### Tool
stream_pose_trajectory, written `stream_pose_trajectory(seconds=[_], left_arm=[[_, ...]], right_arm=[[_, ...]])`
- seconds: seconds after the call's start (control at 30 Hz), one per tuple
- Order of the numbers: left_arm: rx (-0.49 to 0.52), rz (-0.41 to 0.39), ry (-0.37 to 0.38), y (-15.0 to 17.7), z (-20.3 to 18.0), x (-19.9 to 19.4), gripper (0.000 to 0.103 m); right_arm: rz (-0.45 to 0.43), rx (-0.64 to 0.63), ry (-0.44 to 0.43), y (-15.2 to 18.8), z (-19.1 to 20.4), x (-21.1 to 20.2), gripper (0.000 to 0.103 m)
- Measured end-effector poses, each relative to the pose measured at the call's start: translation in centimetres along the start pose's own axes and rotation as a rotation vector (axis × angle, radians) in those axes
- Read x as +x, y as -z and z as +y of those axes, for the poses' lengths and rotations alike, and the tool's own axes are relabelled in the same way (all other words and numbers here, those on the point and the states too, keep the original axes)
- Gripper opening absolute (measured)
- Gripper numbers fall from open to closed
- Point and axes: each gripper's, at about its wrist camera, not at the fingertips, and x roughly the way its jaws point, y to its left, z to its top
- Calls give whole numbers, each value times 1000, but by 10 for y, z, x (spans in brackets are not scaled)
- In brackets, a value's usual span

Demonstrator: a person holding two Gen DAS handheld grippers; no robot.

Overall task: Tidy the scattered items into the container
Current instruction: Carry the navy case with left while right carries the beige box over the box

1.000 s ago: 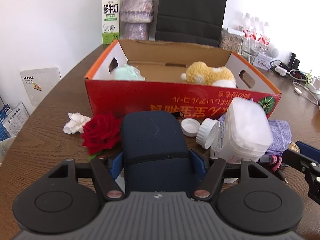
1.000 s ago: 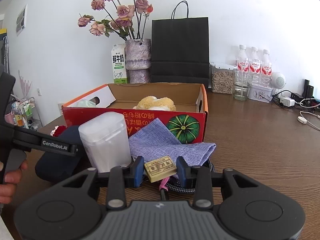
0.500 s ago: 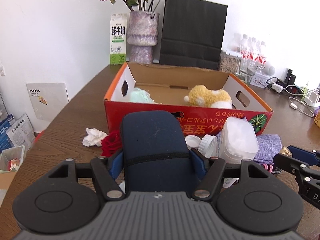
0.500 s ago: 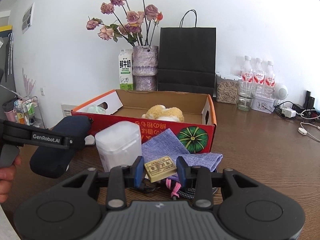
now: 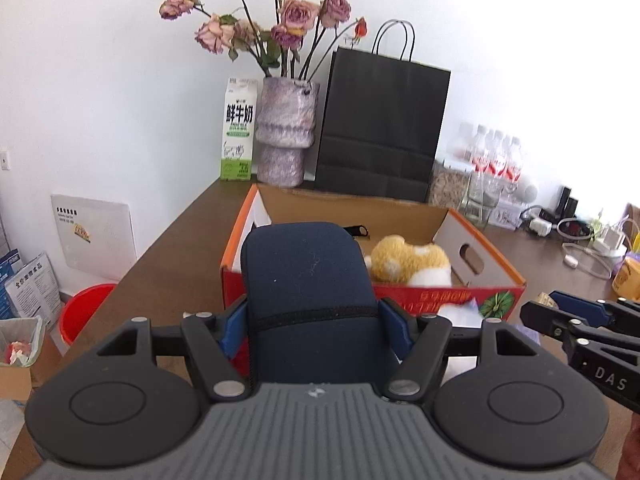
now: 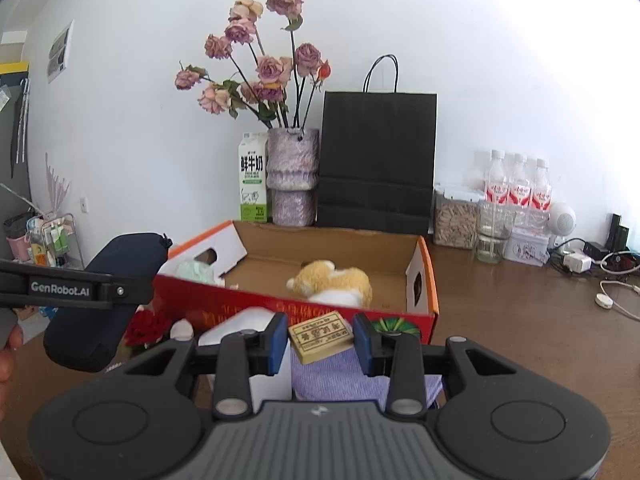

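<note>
— What have your fingers got?
— My left gripper [image 5: 312, 322] clamps the navy pouch [image 5: 308, 280], frame centre; the right gripper [image 6: 320, 340] pinches a tan block [image 6: 321, 337], soap perhaps.
— The box [image 6: 424, 276]?
— Mid-frame, behind both.

Two wrist fisheyes, close, facing the same cardboard box [image 5: 448, 220], wall behind

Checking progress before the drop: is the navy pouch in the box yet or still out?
Out. The left gripper holds the navy pouch in the air, in front of the red box.
</note>
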Motion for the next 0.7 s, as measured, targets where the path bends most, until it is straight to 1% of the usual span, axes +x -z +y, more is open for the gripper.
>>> stream_pose_trajectory(seconds=[0.17, 0.27, 0.33, 0.4, 0.47, 0.57, 0.6, 0.67, 0.7], left_arm=[[-5, -77, 13, -24, -5, 7, 69], [-15, -126, 13, -39, -11, 19, 69], [-25, -139, 10, -47, -15, 32, 69], [-35, -139, 4, -56, -20, 48, 69], [-41, -132, -21, -65, -25, 69, 69], [-48, -146, -44, -68, -30, 102, 67], [-39, -146, -50, -65, -31, 110, 67], [14, -102, -63, -55, -33, 126, 66], [14, -88, -63, -50, -31, 131, 66]], right_arm=[[-56, 12, -1, -22, -3, 15, 34], [-90, 23, 3, -39, -6, 30, 34], [-110, 35, 7, -48, -10, 42, 34], [-124, 45, 19, -58, -14, 57, 34], [-133, 55, 35, -65, -19, 77, 34], [-148, 97, 62, -65, -32, 105, 34], [-140, 109, 68, -61, -36, 112, 34], [-95, 109, 76, -50, -43, 125, 34], [-76, 112, 79, -46, -45, 130, 34]])
